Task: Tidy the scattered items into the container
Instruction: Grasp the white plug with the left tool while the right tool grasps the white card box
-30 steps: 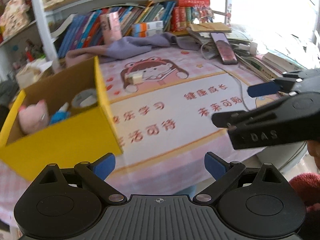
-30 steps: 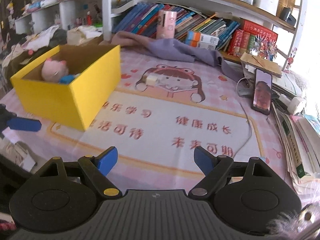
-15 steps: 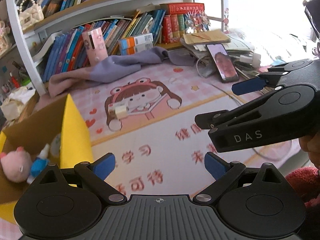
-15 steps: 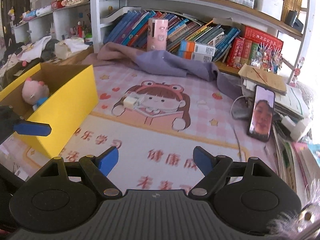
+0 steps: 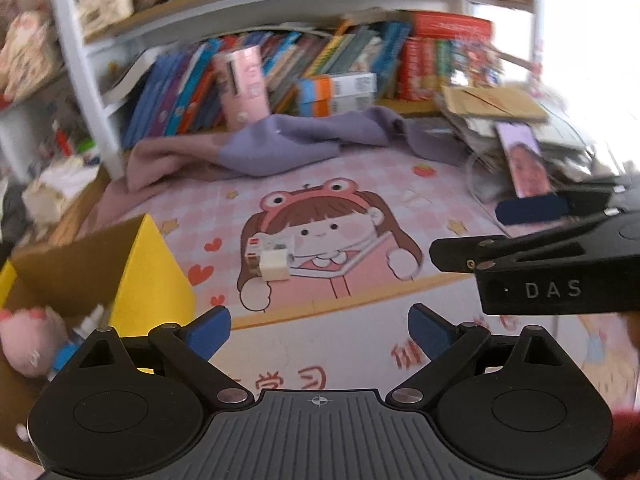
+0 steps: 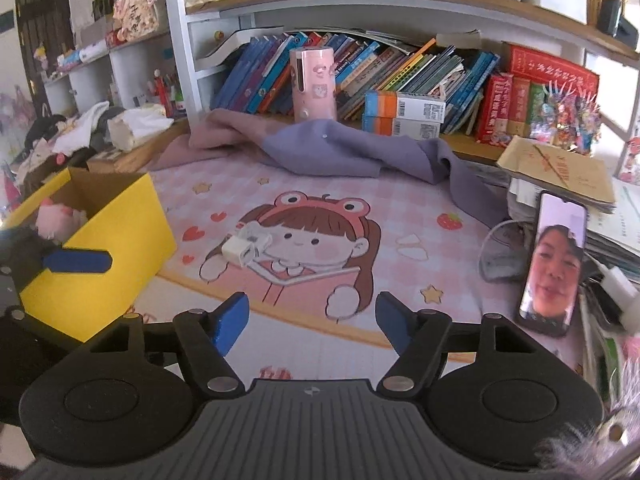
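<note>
Both of my claws hang spread and holding nothing above the near edge of the surface (image 6: 460,264): my left claw (image 5: 319,334) and my right claw (image 6: 312,320). One white charger block (image 6: 240,250) lies loose on the pink cartoon mat, toward the middle of the surface, ahead of my right claw and a little to its left, well apart from the fingertips; in the left wrist view it sits ahead of my left claw, also slightly left (image 5: 274,266). Beside it, at the left edge of the surface, stands the yellow box (image 6: 104,240) with a pink plush toy (image 6: 60,216) inside. Along the right edge a phone (image 6: 554,264) leans, screen lit. A purple cloth (image 6: 352,152) is bunched at the far edge.
</note>
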